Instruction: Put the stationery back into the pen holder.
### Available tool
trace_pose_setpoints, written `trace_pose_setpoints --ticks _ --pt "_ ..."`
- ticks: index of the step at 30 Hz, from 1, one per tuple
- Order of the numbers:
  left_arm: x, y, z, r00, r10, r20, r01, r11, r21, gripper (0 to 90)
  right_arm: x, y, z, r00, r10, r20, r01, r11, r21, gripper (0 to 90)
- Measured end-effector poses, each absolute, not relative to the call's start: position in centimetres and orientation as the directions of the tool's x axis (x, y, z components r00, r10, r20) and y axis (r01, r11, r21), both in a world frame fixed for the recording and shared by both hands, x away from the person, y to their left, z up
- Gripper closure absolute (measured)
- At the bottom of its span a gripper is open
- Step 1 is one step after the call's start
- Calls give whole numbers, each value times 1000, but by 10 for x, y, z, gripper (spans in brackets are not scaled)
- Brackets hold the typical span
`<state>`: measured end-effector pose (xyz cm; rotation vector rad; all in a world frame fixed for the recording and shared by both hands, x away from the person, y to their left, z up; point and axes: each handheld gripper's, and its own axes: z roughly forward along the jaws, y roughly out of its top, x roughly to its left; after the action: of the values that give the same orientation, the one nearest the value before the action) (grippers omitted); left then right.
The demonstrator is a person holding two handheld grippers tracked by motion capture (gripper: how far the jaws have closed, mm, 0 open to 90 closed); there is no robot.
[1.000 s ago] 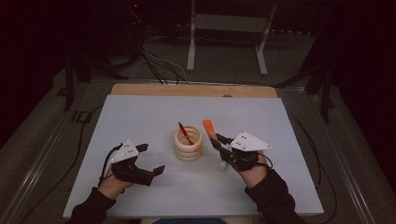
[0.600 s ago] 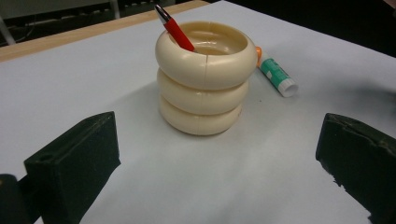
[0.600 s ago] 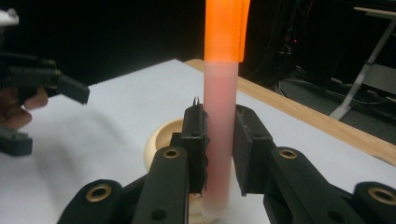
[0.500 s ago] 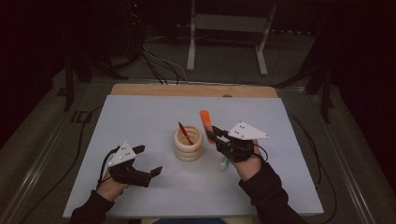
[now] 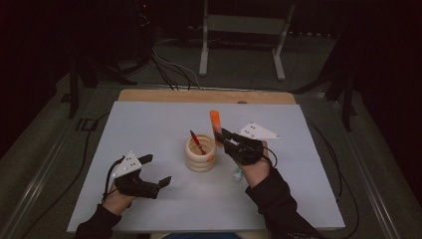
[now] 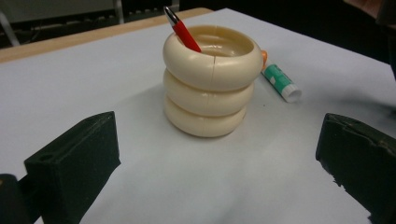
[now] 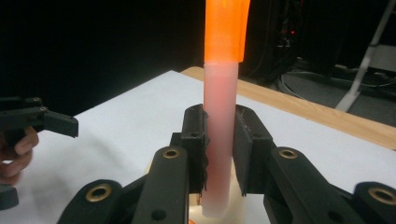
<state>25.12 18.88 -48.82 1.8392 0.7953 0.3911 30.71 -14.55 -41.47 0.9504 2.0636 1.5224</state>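
A cream ringed cup (image 5: pixel 200 154) (image 6: pixel 210 84) stands mid-table with a red pen (image 5: pixel 197 141) (image 6: pixel 182 30) leaning in it. My right gripper (image 5: pixel 223 139) (image 7: pixel 219 149) is shut on an upright marker with an orange cap (image 5: pixel 215 123) (image 7: pixel 223 93), held just right of the cup and above its rim. A white and green marker (image 6: pixel 279 81) (image 5: pixel 239 174) lies on the table right of the cup, partly under the right hand. My left gripper (image 5: pixel 155 172) (image 6: pixel 219 158) rests low at the left, open, facing the cup with nothing between its jaws.
The pale table sheet (image 5: pixel 149 124) has a wooden strip (image 5: pixel 199 95) along its far edge. A white stand's legs (image 5: pixel 239 45) and cables (image 5: pixel 169 64) lie on the floor beyond. In the right gripper view the left hand and its gripper (image 7: pixel 32 121) show far left.
The right gripper has carried the orange-capped marker leftward toward the cup and tipped it more upright. The left gripper has stayed where it was.
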Motion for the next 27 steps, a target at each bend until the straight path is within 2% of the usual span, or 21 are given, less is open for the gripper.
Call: trace_pose_setpoints --ticks 9,27 --pt "252 190 -490 727 680 -99 337 -227 914 2 315 -135 -422 -676 726 128 320 132 938 762" --pt "251 190 -490 722 686 -94 331 -223 917 2 331 -109 -443 -661 735 151 367 141 919 761"
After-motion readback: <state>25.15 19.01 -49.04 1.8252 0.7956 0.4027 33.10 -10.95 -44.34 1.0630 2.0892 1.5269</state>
